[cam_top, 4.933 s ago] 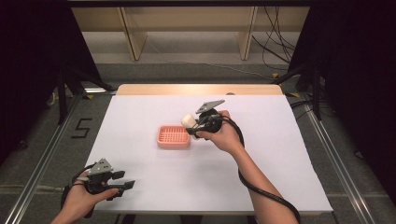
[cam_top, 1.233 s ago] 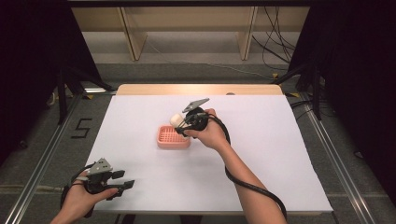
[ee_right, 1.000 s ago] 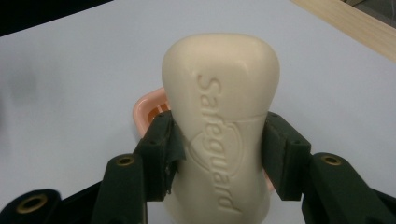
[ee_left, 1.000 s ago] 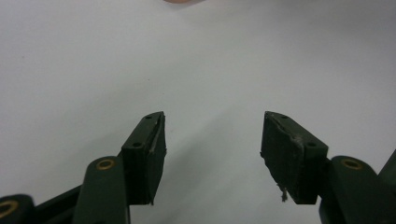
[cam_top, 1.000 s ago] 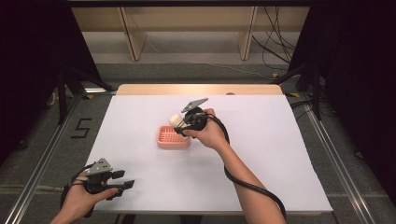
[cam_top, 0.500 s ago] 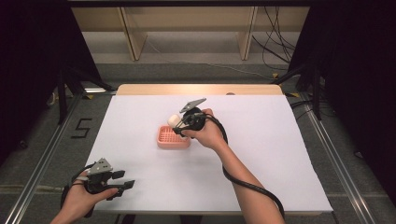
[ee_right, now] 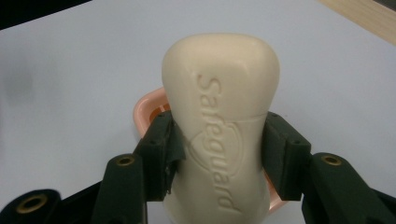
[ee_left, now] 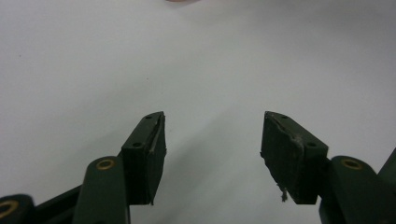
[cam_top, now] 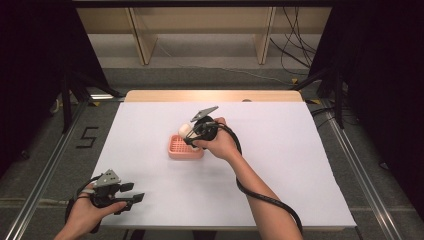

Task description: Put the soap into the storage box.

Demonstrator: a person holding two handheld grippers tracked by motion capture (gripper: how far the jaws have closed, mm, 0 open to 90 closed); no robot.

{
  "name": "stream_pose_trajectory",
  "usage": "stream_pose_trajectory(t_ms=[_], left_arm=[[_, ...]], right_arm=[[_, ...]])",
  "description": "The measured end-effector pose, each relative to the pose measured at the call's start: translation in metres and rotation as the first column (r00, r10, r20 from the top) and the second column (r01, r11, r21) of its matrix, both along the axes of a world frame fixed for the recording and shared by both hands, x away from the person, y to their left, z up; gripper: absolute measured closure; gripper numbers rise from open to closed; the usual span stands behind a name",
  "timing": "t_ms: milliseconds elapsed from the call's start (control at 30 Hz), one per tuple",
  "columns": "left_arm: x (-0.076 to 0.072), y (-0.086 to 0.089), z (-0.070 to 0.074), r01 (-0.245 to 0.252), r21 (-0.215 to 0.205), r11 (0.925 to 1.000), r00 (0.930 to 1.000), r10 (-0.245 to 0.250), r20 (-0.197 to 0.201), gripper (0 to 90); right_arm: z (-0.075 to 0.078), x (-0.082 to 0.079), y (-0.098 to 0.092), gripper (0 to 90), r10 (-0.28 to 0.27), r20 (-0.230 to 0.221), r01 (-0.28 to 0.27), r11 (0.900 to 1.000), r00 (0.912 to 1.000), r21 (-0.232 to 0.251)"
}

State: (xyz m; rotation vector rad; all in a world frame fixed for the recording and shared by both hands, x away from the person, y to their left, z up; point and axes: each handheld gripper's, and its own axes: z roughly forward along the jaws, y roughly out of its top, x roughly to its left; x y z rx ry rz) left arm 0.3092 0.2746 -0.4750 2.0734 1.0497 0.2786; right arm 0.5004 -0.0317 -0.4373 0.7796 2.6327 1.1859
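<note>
A: Which step is this?
B: Right gripper (cam_top: pixel 189 134), fingers pinching a soap bar (ee_right: pixel 219 116), hovers over the pink soap dish (cam_top: pixel 182 149), centre frame.
A: Next?
B: Probably lowering it in. Left gripper (ee_left: pixel 212 158), fingers spread, holds nothing.

About five seconds back my right tongs (cam_top: pixel 189 134) held the soap bar (cam_top: pixel 184 129) off the right end of the pink soap dish (cam_top: pixel 185 148). Since then I have carried them toward the table's left edge and a touch toward its far edge. The soap now hangs over the dish's far rim, and my right hand (cam_top: pixel 220 142) covers the dish's right end.
</note>
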Motion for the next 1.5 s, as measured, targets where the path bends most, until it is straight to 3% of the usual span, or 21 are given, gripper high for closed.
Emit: stream_pose_trajectory(t_ms=[233,433,467,500,833,933,967,1100,1167,1300,1367,1400,1500], left_arm=[[0.0,0.0,0.0,0.0,0.001,1.0,1.0,0.0,-0.001,39.8],[0.0,0.0,0.0,0.002,0.001,1.0,1.0,-0.002,0.0,39.8],[0.0,0.0,0.0,0.002,0.002,1.0,1.0,-0.002,0.0,39.8],[0.0,0.0,0.0,0.002,0.001,1.0,1.0,-0.002,0.0,39.8],[0.0,0.0,0.0,0.002,0.001,1.0,1.0,-0.002,0.0,39.8],[0.0,0.001,0.0,0.001,0.001,1.0,1.0,-0.001,-0.001,39.8],[0.0,0.001,0.0,0.001,0.001,1.0,1.0,-0.001,-0.001,39.8],[0.0,0.001,0.0,0.001,0.0,1.0,1.0,-0.001,-0.001,39.8],[0.0,0.001,0.0,0.003,0.002,1.0,1.0,-0.003,-0.001,39.8],[0.0,0.001,0.0,0.002,-0.001,1.0,1.0,-0.002,-0.002,39.8],[0.0,0.002,0.001,0.008,0.01,0.9999,1.0,-0.008,-0.005,39.8],[0.0,0.002,0.001,0.008,0.009,0.9999,1.0,-0.007,-0.005,39.8],[0.0,0.001,0.0,0.003,0.001,1.0,1.0,-0.003,-0.004,39.8]], right_arm=[[-0.004,0.002,0.003,50.5,0.001,0.013,-0.001,1.0,0.9999,0.011],[-0.005,0.001,0.005,50.6,-0.004,-0.007,0.004,1.0,1.0,-0.006],[-0.005,0.0,0.006,50.5,-0.018,-0.03,0.018,1.0,0.9994,-0.006],[-0.006,0.003,0.005,50.5,0.006,0.012,-0.006,1.0,0.9999,-0.015],[-0.009,0.002,0.009,50.5,-0.007,-0.014,0.006,1.0,0.9999,-0.027],[-0.011,0.004,0.009,50.5,0.008,0.013,-0.007,0.999,0.9999,-0.038],[-0.014,0.006,0.009,50.5,0.017,0.046,-0.015,0.999,0.9988,-0.029],[-0.012,0.005,0.01,50.5,0.003,0.013,-0.003,0.999,0.9999,-0.037],[-0.013,0.006,0.009,50.5,0.019,0.038,-0.017,0.999,0.9991,-0.048],[-0.013,0.005,0.01,50.3,0.0,0.006,0.001,0.999,1.0,-0.041],[-0.013,0.005,0.01,50.3,-0.002,0.008,0.002,0.999,1.0,-0.047],[-0.015,0.006,0.01,50.2,0.02,0.032,-0.018,0.999,0.9993,-0.049],[-0.015,0.004,0.013,48.6,0.009,0.016,-0.008,0.998,0.9998,-0.066]])
